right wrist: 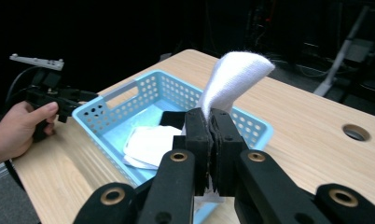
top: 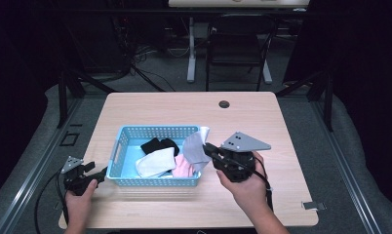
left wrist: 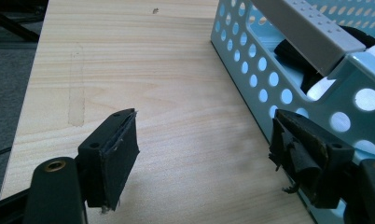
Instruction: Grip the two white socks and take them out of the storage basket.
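At the table's [top: 262, 117] near left corner, the left tool [top: 97, 174] rests low with its jaws spread wide and nothing between them; in the left gripper view one of its pads [left wrist: 301, 156] sits just beside the perforated outer wall of the blue basket [top: 157, 132], whether touching cannot be told, the other over bare wood. The basket stands a little left of centre, its long axis running across the table, and holds a white cloth [top: 156, 162], a dark cloth [top: 160, 145] behind it and a pink cloth [top: 183, 167] to its right. At the basket's right end, the right tool [top: 207, 147] has its jaws pressed together on a pale grey-white sock [top: 196, 147], pinched near its lower part; in the right gripper view the sock [right wrist: 230, 77] stands up from the clamped jaws and curls over at the top, above the basket's right rim. The sock's long axis runs roughly upright, leaning back toward the far edge of the table, and it lies directly at the right tool, well apart from the left one. The right hand [top: 247, 187] is plainly the nearer, so carrying the sock to open table on the right or settling it into the basket would likely fall to that hand.
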`<state>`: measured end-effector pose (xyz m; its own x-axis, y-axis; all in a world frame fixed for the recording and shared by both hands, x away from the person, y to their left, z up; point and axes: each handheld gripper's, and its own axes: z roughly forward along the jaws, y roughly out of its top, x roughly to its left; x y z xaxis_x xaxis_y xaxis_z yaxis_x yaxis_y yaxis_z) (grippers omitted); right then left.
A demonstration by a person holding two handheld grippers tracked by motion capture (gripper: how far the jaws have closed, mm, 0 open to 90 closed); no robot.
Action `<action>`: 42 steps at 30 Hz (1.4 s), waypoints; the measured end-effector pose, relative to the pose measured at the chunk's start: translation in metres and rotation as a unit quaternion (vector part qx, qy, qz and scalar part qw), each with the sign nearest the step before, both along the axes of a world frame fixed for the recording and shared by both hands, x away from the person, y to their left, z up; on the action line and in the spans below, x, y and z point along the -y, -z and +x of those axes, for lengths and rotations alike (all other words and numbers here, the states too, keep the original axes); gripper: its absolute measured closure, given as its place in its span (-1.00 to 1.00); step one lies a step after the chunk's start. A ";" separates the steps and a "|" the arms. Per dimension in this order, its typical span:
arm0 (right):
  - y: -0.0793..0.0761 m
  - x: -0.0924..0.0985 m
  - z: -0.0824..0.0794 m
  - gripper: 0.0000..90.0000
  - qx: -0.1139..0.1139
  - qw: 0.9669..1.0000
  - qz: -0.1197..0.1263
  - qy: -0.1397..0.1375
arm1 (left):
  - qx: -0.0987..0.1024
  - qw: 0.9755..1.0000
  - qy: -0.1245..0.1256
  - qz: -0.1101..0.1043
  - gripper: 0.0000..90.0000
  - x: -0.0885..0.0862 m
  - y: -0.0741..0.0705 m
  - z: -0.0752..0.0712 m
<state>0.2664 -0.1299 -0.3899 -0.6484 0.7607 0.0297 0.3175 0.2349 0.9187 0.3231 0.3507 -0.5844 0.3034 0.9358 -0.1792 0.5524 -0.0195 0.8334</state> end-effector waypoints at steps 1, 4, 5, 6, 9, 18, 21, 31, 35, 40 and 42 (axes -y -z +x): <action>0.001 0.004 0.000 0.94 -0.001 1.000 -0.001 0.004 | 0.000 1.000 0.000 0.000 -0.48 0.000 0.000 0.000; 0.005 0.014 -0.002 0.94 -0.006 1.000 -0.003 0.019 | 0.000 1.000 0.000 0.000 -0.48 0.000 0.000 0.000; 0.007 0.017 -0.002 0.94 -0.007 1.000 -0.003 0.023 | 0.000 1.000 0.000 0.000 -0.48 0.000 0.000 0.000; 0.009 0.020 -0.002 0.94 -0.010 1.000 -0.003 0.027 | 0.000 1.000 0.000 0.000 -0.48 0.000 0.000 0.000; 0.016 0.030 -0.003 0.94 -0.017 0.999 -0.003 0.041 | 0.000 1.000 0.000 0.001 -0.48 0.000 0.000 0.000; 0.045 0.045 -0.002 0.94 -0.036 0.996 -0.011 0.075 | 0.000 1.000 -0.001 0.001 -0.48 0.000 0.000 0.000; 0.058 0.050 0.001 0.94 -0.046 0.995 -0.008 0.086 | -0.001 1.000 -0.001 0.002 -0.48 0.000 0.000 0.000; 0.094 0.070 0.006 0.94 -0.074 0.991 -0.007 0.108 | -0.005 1.000 0.001 0.004 -0.48 0.000 0.000 0.000; 0.109 0.084 0.007 0.94 -0.091 0.988 0.000 0.125 | -0.005 1.000 0.001 0.004 -0.48 0.000 0.000 0.000; 0.125 0.101 0.007 0.94 -0.109 0.982 0.011 0.156 | -0.006 1.000 0.001 0.005 -0.48 0.000 0.000 0.000; 0.131 0.108 0.007 0.94 -0.113 0.979 0.013 0.170 | -0.006 1.000 0.001 0.005 -0.48 0.000 0.000 0.000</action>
